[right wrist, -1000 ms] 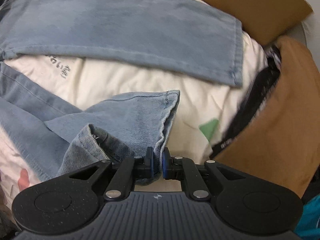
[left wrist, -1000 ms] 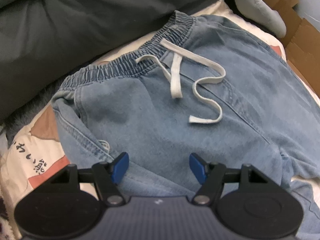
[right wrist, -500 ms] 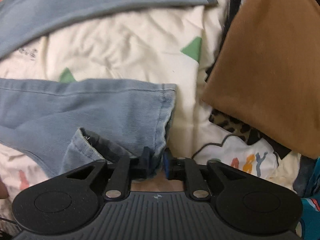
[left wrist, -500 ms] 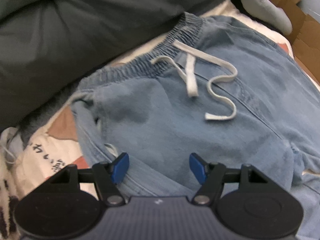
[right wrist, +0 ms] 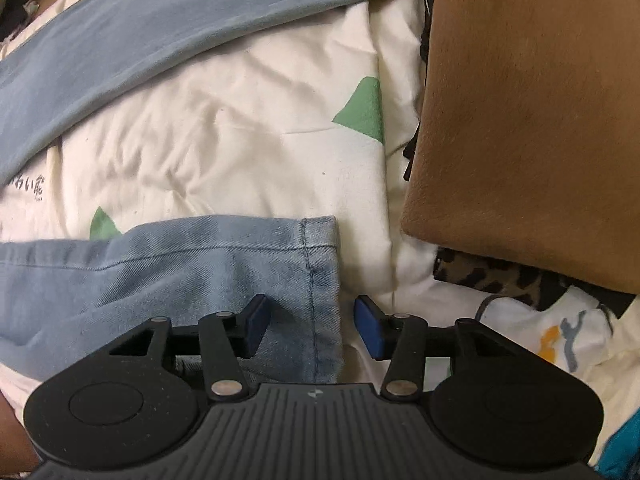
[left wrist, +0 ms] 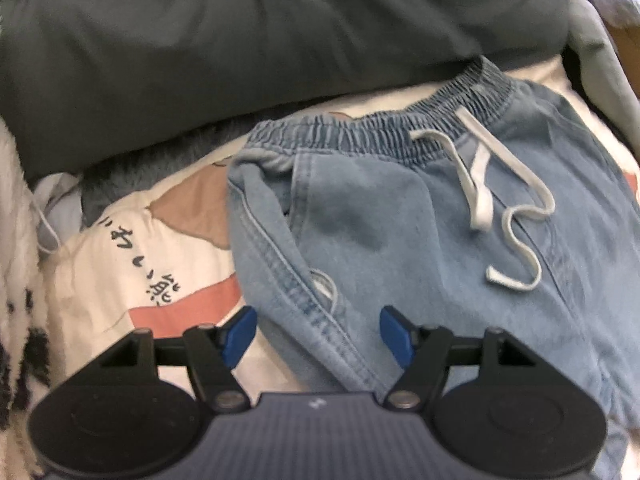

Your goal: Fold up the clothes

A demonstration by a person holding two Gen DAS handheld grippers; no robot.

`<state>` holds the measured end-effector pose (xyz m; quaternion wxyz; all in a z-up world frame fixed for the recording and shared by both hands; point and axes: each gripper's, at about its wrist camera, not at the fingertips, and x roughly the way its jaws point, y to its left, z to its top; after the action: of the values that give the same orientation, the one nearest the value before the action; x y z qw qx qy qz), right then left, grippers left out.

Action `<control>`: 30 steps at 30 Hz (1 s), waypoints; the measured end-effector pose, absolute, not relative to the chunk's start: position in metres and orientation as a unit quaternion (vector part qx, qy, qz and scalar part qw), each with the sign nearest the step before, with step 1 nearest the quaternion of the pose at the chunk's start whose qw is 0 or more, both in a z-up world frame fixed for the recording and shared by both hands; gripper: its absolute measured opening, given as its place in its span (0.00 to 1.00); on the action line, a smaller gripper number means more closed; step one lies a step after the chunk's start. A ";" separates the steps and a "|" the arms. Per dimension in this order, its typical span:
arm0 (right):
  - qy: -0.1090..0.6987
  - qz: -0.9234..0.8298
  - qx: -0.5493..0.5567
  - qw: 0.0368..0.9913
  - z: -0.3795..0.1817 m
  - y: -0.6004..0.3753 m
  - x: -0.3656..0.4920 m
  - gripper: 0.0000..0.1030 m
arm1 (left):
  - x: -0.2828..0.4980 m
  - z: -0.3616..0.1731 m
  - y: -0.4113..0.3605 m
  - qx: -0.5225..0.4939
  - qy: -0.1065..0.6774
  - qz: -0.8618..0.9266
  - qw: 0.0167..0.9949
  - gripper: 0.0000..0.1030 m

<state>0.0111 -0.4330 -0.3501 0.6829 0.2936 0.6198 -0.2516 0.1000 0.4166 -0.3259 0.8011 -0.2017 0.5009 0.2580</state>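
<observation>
Light blue denim trousers [left wrist: 400, 236] lie on a cream printed bedsheet [left wrist: 120, 280], waistband [left wrist: 360, 132] up with a white drawstring [left wrist: 480, 196] loose across the front. My left gripper [left wrist: 318, 334] is open over the trousers' left side seam, near the hip pocket. In the right wrist view, one trouser leg [right wrist: 160, 280] lies flat, its hem [right wrist: 320, 280] between the blue pads of my open right gripper [right wrist: 312, 328]. The other leg [right wrist: 140, 40] stretches across the top of that view.
A dark grey duvet [left wrist: 240, 40] is bunched behind the waistband. A brown garment [right wrist: 520, 120] lies right of the hem over leopard-print fabric [right wrist: 488, 276]. A white printed garment [right wrist: 560, 332] sits at the lower right. Cream sheet [right wrist: 240, 140] shows between the two legs.
My right gripper has opened and let go of the trouser hem, which now lies flat on the sheet. The left gripper has shifted left toward the side seam, staying open.
</observation>
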 end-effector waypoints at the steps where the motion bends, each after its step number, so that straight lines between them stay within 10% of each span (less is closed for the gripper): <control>1: 0.616 -0.253 0.298 0.684 -0.350 -0.432 0.010 0.55 | 0.101 -0.327 0.419 -0.210 0.499 0.261 0.799 0.69; 6: 0.625 -0.235 0.295 0.684 -0.349 -0.422 0.011 0.51 | 0.102 -0.337 0.431 -0.247 0.505 0.268 0.783 0.66; 12: 0.622 -0.236 0.293 0.686 -0.355 -0.416 0.012 0.52 | 0.093 -0.342 0.451 -0.290 0.519 0.272 0.757 0.08; 30: 0.661 -0.212 0.267 0.668 -0.336 -0.383 -0.001 0.12 | 0.085 -0.331 0.451 -0.247 0.546 0.279 0.750 0.08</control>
<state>-0.0012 -0.3826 -0.3357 0.6682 0.2672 0.6611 -0.2121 0.0852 0.4512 -0.3307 0.7503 -0.2470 0.5460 0.2791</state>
